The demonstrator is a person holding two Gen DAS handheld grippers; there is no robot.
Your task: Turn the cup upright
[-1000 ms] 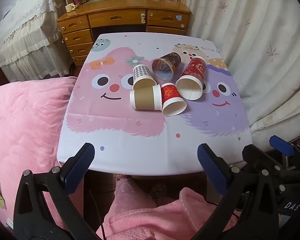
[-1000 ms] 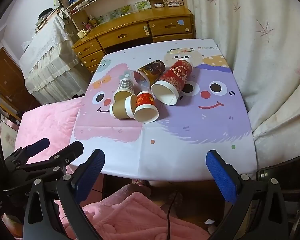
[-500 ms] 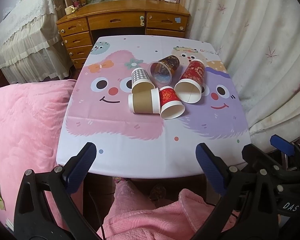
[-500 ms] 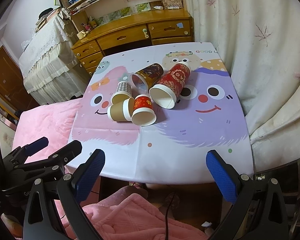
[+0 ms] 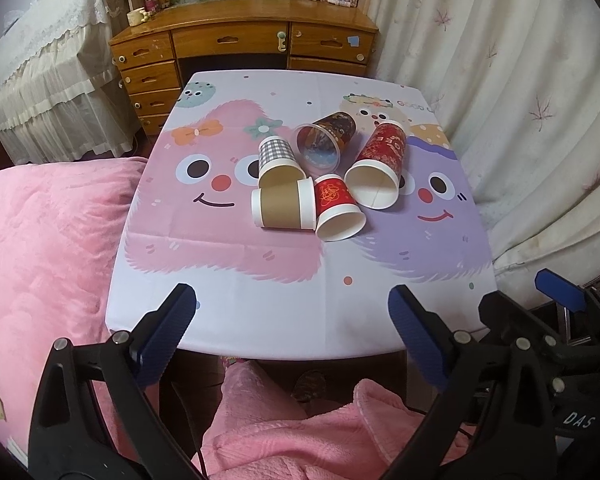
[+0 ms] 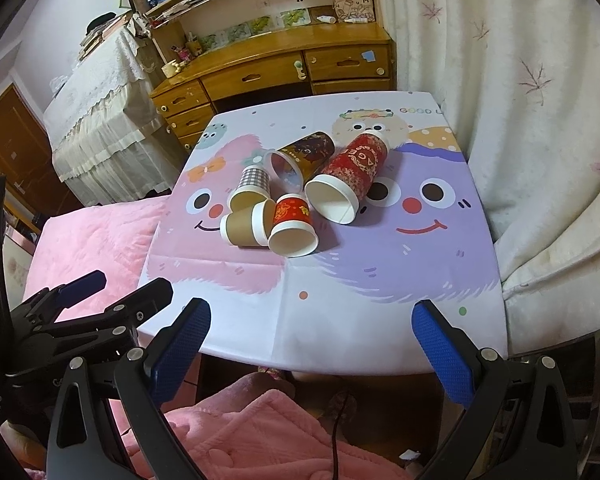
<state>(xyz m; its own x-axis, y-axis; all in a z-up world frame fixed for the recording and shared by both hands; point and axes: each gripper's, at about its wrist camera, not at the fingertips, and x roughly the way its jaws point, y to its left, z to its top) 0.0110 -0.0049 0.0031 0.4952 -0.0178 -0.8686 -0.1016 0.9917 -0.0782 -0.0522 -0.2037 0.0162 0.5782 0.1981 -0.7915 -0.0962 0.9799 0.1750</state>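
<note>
On the cartoon-print table (image 5: 260, 304), 5 cups lie toppled in a touching cluster, sitting slightly lower in both views than a second ago (grippers edged forward). Left gripper (image 5: 292, 316) and right gripper (image 6: 308, 328) hang spread wide, holding nothing, short of the near edge. The brown cup (image 5: 284, 209) hides part of the checkered cup (image 5: 278, 158).

Both wrist views look forward from before the table's (image 5: 260, 320) near edge, sharing its cups (image 6: 292, 224).

A cartoon-print table (image 5: 260, 312) carries five tipped paper cups (image 5: 284, 210) clustered near its middle.
</note>
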